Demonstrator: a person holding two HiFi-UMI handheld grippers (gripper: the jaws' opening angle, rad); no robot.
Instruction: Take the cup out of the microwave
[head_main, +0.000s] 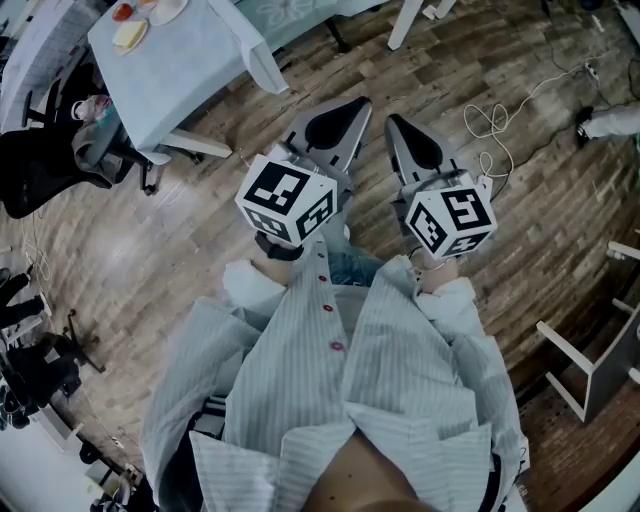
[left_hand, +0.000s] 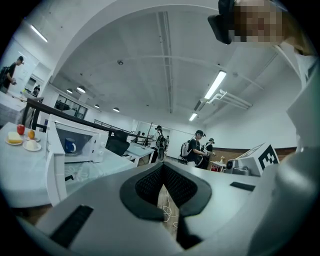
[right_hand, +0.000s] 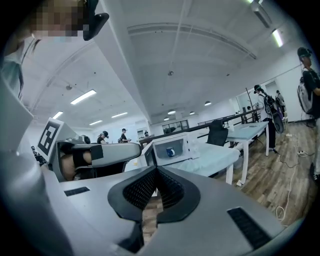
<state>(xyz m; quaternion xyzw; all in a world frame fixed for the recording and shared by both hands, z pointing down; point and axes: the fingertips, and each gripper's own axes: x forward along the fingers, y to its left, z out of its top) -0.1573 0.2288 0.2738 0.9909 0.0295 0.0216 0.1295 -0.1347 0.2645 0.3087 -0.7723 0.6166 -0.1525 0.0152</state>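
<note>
Fingers (left_hand: 147, 186) of the grey left gripper (left_hand: 163, 166) and grey right gripper (right_hand: 156, 170) are pressing together, holding nothing, well short of the boxy white microwave (left_hand: 98, 146). Inside it the small blue ceramic cup (left_hand: 70, 146) is sitting; fingers arriving closed risk toppling it or clipping the swung-open door (left_hand: 54, 167).

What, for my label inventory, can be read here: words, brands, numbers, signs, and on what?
No readable text anywhere.
Left gripper and right gripper: only black-and-white square patterns, no letters.
Microwave: any print is too small to read.
</note>
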